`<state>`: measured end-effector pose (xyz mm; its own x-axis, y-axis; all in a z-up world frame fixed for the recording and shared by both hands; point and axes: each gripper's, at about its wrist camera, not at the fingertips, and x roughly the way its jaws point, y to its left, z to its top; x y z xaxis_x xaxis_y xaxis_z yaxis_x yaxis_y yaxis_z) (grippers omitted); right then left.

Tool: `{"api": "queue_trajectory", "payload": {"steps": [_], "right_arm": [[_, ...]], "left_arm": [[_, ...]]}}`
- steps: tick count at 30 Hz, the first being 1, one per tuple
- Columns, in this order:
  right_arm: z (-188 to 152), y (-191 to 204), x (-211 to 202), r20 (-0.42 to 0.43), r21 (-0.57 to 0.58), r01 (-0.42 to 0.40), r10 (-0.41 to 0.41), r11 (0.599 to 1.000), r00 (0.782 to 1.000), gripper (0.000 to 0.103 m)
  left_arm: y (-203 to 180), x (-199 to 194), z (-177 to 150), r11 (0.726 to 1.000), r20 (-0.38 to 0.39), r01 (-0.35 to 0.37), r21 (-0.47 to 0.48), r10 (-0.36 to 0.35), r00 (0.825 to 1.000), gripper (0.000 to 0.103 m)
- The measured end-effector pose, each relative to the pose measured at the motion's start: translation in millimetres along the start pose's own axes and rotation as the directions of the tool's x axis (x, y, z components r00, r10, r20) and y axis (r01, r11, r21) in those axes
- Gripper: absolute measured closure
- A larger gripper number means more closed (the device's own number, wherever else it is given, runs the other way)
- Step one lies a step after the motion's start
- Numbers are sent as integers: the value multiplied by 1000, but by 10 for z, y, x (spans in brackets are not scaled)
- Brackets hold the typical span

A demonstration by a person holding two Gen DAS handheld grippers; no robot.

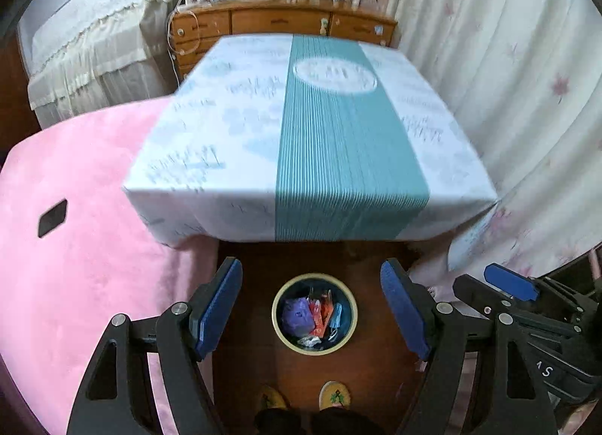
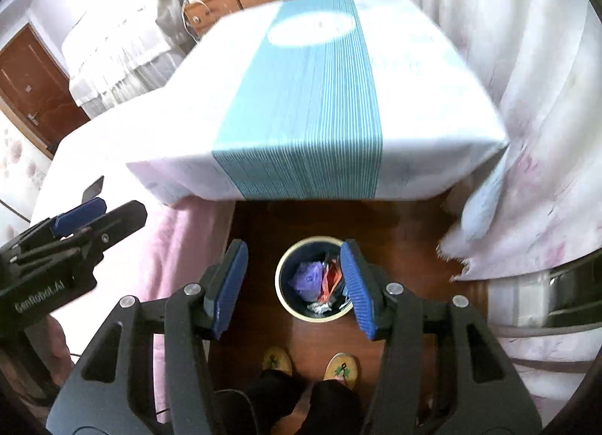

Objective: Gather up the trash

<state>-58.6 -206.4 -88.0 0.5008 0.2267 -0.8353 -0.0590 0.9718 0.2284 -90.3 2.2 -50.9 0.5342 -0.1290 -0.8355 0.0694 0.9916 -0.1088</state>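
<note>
The bin point(image 1: 314, 314) is seen standing on the dark wooden floor point(image 1: 376, 367), directly below both grippers and just in front of the near edge of the table point(image 1: 263, 209), which is draped in a white cloth with a teal stripe. Inside the bin lie a purple wrapper point(image 1: 298, 315), a red-orange packet point(image 1: 319, 312) and some crumpled foil point(image 1: 309, 341); the trash is thus judged to be gathered already.

The left gripper point(image 1: 311, 312) is held with its blue pads spread wide and nothing between them. In its own view the bin mouth sits centred in the gap. The right gripper point(image 2: 293, 290) is likewise spread apart and empty, though in its view the bin is offset toward the right pad, which overlaps the rim.

No loose trash can be made out on the cloth, on the pink bed cover point(image 1: 82, 247) by the table's left edge, or on the floor; blur over the tabletop leaves small items uncertain.

If anything were to be dropped, a straight descent would be called for, and the left gripper is judged the better aligned. The bin is round, so no long axis matters.
</note>
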Motion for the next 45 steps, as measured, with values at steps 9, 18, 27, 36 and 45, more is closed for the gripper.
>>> {"api": "queue_trajectory", "payload": {"steps": [9, 18, 27, 36, 45], "right_arm": [[431, 160, -915, 99, -23, 14, -12, 1000, 995, 54], [702, 333, -1342, 193, -39, 30, -22, 999, 981, 53], [710, 336, -1180, 211, -44, 62, -51, 997, 976, 53], [779, 326, -947, 198, -62, 58, -44, 996, 979, 53], [862, 345, -800, 192, -66, 49, -36, 997, 981, 52]], "left_arm": [[-12, -1055, 514, 997, 117, -81, -18, 83, 990, 26], [-145, -1355, 691, 995, 157, -93, -28, 96, 983, 26], [-285, -1035, 721, 995, 166, -104, 0, 103, 981, 26], [-272, -754, 836, 996, 143, -93, -9, 93, 985, 26], [-247, -529, 885, 997, 116, -82, -15, 83, 990, 26]]}}
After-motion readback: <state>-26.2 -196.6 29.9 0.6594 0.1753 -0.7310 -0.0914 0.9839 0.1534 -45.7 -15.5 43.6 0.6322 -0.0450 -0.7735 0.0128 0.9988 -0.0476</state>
